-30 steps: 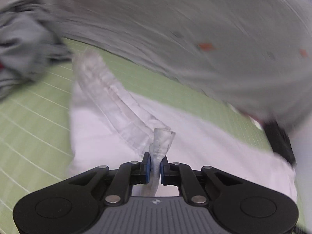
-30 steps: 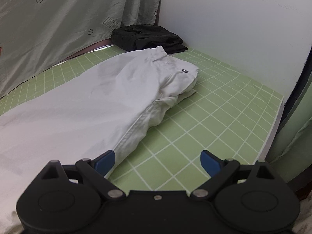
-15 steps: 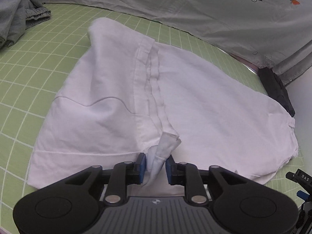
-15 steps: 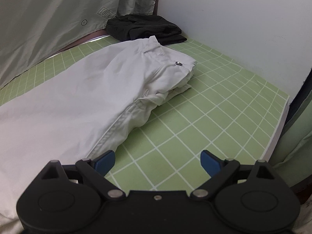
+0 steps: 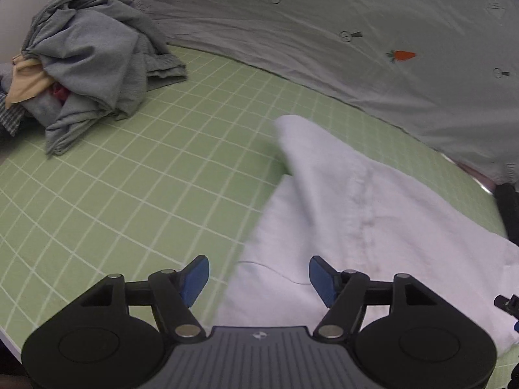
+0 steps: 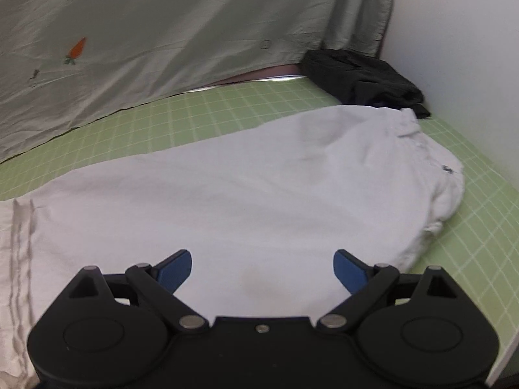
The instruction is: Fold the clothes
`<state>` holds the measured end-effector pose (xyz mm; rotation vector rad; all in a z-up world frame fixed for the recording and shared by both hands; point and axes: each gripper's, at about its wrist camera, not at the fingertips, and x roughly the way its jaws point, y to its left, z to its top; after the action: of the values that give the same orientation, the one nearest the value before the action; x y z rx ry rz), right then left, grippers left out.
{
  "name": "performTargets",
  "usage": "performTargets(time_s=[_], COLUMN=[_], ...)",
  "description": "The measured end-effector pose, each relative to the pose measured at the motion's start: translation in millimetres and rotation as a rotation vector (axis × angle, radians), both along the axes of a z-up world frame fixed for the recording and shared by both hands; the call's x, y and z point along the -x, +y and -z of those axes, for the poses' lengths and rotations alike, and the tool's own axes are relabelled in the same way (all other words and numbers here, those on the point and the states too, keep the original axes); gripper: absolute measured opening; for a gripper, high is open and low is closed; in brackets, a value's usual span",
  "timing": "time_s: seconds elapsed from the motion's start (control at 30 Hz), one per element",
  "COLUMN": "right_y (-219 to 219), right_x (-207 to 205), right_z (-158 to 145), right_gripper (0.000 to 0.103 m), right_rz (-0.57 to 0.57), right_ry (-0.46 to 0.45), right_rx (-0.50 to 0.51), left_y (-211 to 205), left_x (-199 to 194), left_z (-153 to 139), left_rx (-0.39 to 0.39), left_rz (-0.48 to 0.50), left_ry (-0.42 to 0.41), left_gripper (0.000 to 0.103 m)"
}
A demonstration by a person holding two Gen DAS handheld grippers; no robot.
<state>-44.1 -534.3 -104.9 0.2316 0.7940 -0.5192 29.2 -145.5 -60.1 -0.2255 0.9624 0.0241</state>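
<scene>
White trousers (image 5: 363,227) lie flat on the green grid mat (image 5: 136,175), one leg end folded back over the rest; they also fill the right wrist view (image 6: 246,201), waistband at the right. My left gripper (image 5: 259,280) is open and empty above the trousers' left edge. My right gripper (image 6: 262,269) is open and empty just above the middle of the trousers.
A heap of grey and mixed clothes (image 5: 84,64) sits at the mat's far left. A folded black garment (image 6: 360,77) lies in the far right corner by the white wall (image 6: 460,48). A grey printed sheet (image 6: 162,32) hangs along the back.
My left gripper has let go of the trouser hem, opened, and swung left. My right gripper has moved left from the mat's edge to over the trousers.
</scene>
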Motion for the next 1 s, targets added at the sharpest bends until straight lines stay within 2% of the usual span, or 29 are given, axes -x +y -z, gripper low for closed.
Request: performTargets(time_s=[0.13, 0.4, 0.6, 0.83, 0.9, 0.93, 0.97, 1.0], right_y=[54.0, 149.0, 186.7, 202.0, 202.3, 202.5, 205.2, 207.9], right_x=[-38.9, -124.4, -167.2, -191.7, -195.2, -196.2, -197.7, -199.2], right_z=[-1.2, 8.0, 22.9, 41.7, 44.0, 43.6, 42.0, 40.3], right_gripper=[0.095, 0.092, 0.091, 0.091, 0.080, 0.062, 0.051, 0.045], right_rz=[-0.111, -0.278, -0.320, -0.350, -0.370, -0.391, -0.411, -0.431], right_ry=[-0.029, -0.071, -0.027, 0.005, -0.003, -0.014, -0.008, -0.001], right_rx=[-0.046, -0.146, -0.187, -0.230, -0.252, -0.266, -0.250, -0.234], left_y=[30.3, 61.7, 64.8, 72.8, 73.4, 73.2, 73.0, 72.8], left_x=[-16.0, -84.8, -122.5, -130.9, -134.4, -136.8, -139.1, -141.2], left_z=[5.6, 21.0, 42.0, 53.1, 52.8, 52.7, 52.7, 52.7], left_rx=[-0.012, -0.034, -0.024, 0.020, 0.021, 0.021, 0.020, 0.020], left_rz=[0.031, 0.131, 0.166, 0.171, 0.171, 0.171, 0.171, 0.170], left_ry=[0.025, 0.049, 0.095, 0.109, 0.107, 0.106, 0.105, 0.103], left_gripper=[0.072, 0.074, 0.074, 0.078, 0.078, 0.078, 0.078, 0.078])
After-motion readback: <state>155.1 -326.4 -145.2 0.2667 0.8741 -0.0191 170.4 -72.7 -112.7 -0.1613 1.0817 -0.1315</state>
